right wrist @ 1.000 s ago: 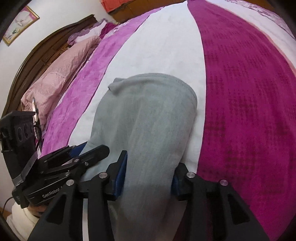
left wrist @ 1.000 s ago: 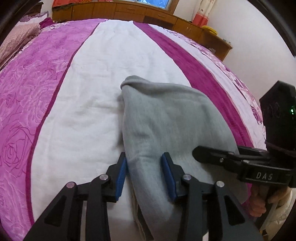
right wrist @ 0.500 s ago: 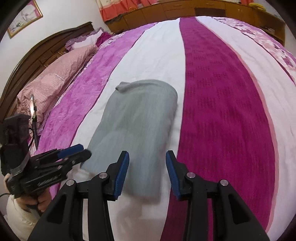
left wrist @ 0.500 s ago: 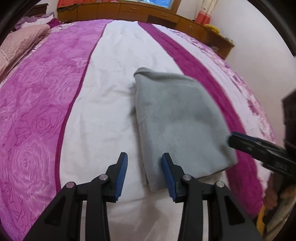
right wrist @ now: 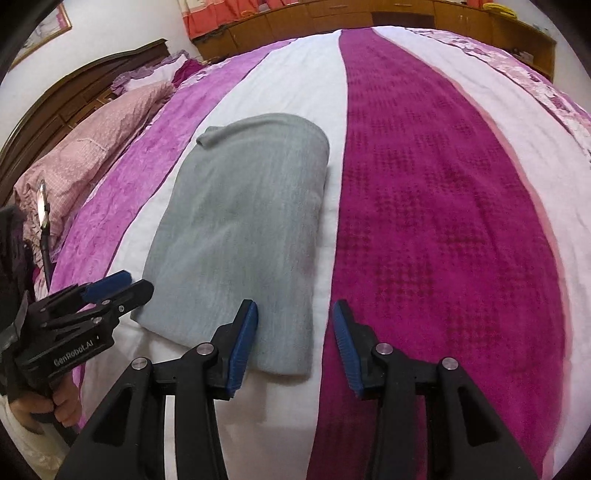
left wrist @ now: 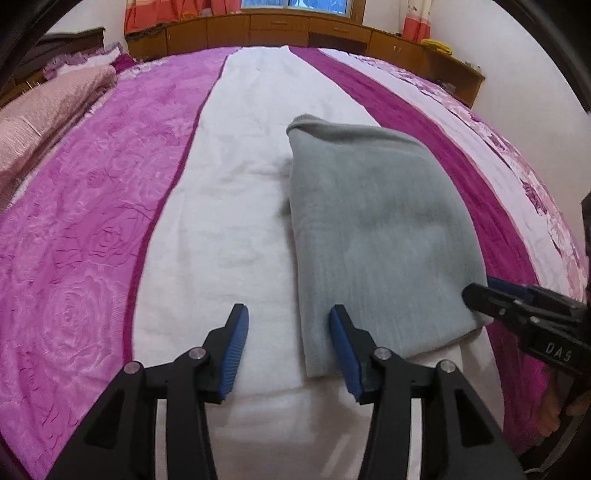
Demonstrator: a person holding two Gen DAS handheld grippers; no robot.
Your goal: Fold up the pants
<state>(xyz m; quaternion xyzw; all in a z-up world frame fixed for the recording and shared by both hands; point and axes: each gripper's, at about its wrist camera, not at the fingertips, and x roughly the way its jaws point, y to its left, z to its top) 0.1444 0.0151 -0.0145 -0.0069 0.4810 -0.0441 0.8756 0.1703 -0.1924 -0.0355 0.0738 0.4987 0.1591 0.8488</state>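
Observation:
The grey pants [left wrist: 376, 236] lie folded into a compact rectangle on the white stripe of the bed; they also show in the right wrist view [right wrist: 243, 229]. My left gripper [left wrist: 288, 339] is open and empty, held above the near left corner of the pants. It also shows at the left of the right wrist view [right wrist: 122, 288]. My right gripper [right wrist: 295, 336] is open and empty above the near right corner. It shows at the right edge of the left wrist view [left wrist: 487, 291].
The bed cover [left wrist: 92, 229] has pink, white and magenta stripes. A pink pillow [right wrist: 92, 147] lies by the dark wooden headboard [right wrist: 74, 99]. Wooden cabinets [left wrist: 295, 29] line the far wall beyond the bed.
Both grippers have let go of the pants and pulled back toward the near edge. The pants now lie flat on the bed, apart from the fingers.

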